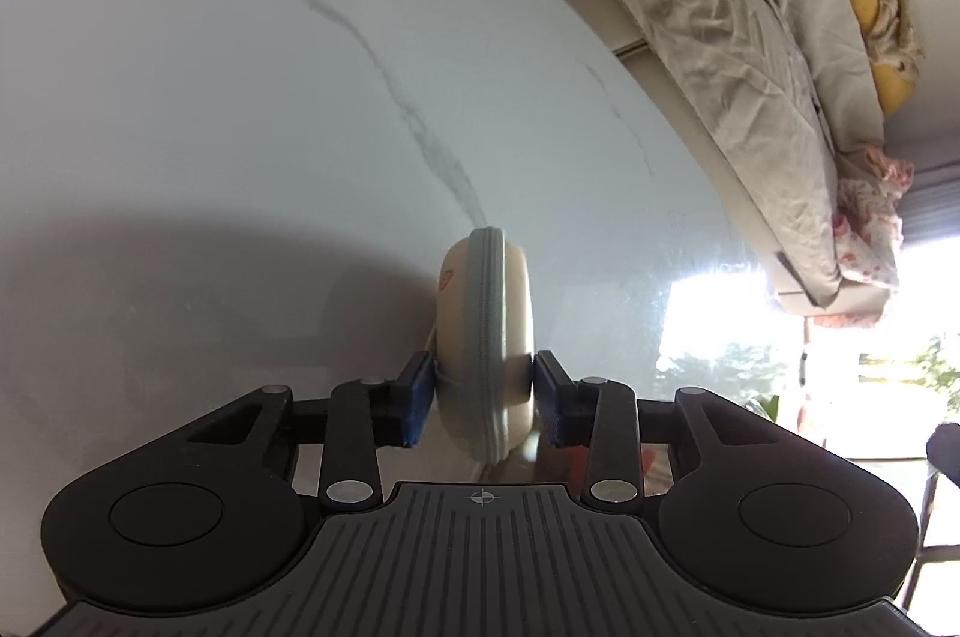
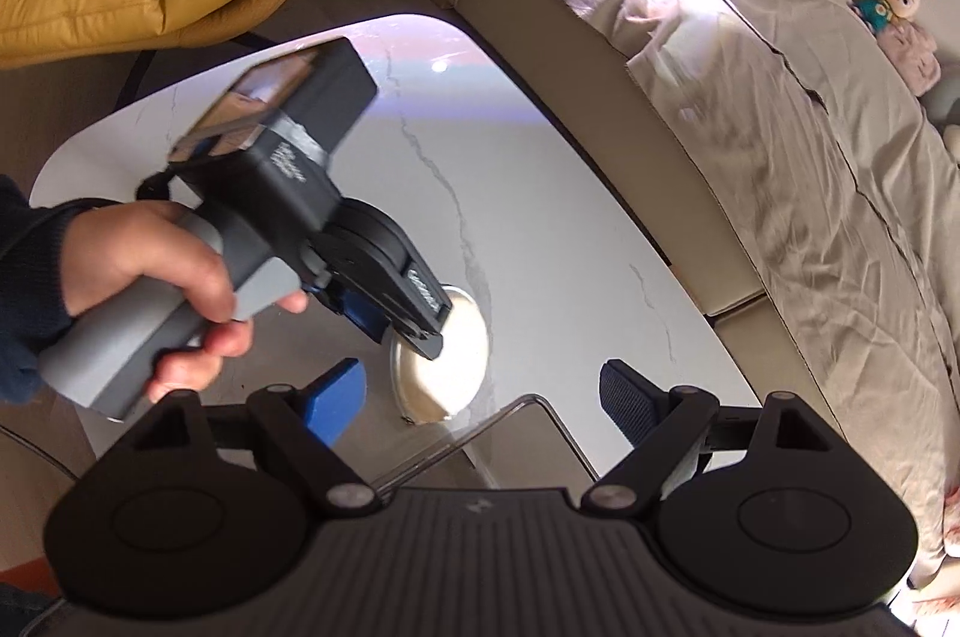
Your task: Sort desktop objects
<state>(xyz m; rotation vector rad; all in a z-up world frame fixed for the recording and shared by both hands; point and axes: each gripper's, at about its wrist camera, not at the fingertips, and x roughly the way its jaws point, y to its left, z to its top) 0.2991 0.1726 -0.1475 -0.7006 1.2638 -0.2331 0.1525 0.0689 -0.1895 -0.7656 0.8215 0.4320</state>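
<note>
Round zip case (image 1: 486, 343) is pinched near its lower edge by left gripper (image 1: 483, 394) above marble table (image 1: 240, 126) — rotation or slip-out likely. Right gripper (image 2: 483, 400) is held spread, empty.

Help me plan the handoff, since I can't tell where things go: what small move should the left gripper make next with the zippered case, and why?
Probably carry it toward the clear tray at the near table edge. The left gripper is shut on the cream zippered case, held on edge above the marble table; the right gripper is open and holds nothing. No other sorting spot shows.
</note>
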